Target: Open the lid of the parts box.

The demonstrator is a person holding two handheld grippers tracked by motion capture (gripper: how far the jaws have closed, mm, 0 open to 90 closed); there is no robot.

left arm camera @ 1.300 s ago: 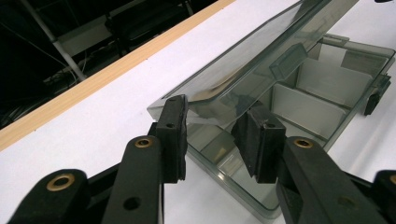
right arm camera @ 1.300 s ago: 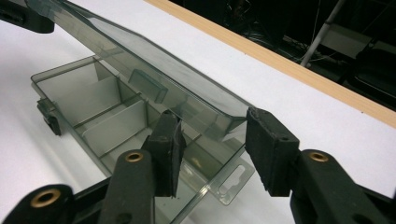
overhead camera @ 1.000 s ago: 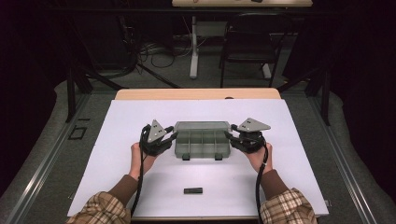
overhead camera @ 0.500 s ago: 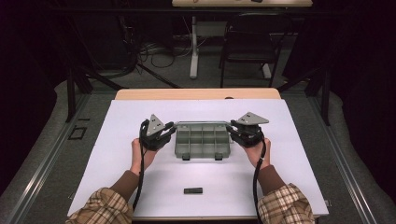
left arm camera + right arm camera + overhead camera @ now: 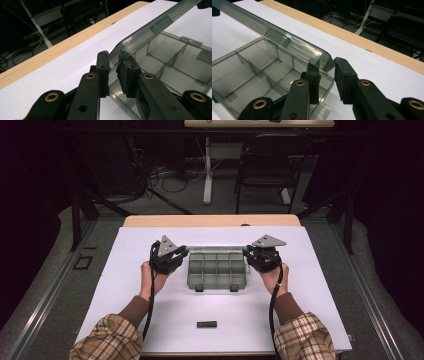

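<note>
- The left gripper [image 5: 183,254] is seen at the left end of the clear grey box [image 5: 217,270]. In the left gripper view [image 5: 113,65] its jaws stand on either side of the corner of the lid [image 5: 160,22] and appear clamped on it.
- The right gripper [image 5: 247,252] is placed at the opposite end. In the right gripper view [image 5: 325,72] the lid corner [image 5: 322,58] is seen between the jaws, with one pad behind the clear plastic and one outside it; whether both pads press cannot be told.
- The jaws of both grippers have just been closing, with the lid's ends between them.
- A second ago the box was shut, its lid lying flat over the compartments. Half a second ago the dividers were already uncovered.
- The lid [image 5: 217,247] is now swung up on its rear hinge and shows as a thin strip along the back edge in the high view. The compartments are exposed and look empty.
- The box is set in the middle of the white table [image 5: 310,300], its two front latches [image 5: 199,288] turned towards the person.
- A small black object [image 5: 207,324] is left lying nearer the person, well apart from the box and untouched.
- The opening is judged nearly done: the lid needs only to be laid fully back or let go, after which the compartments can be reached.
- Some care is probably called for, as the light box could be tipped or dragged backwards if the lid is pushed past its hinge stop.
</note>
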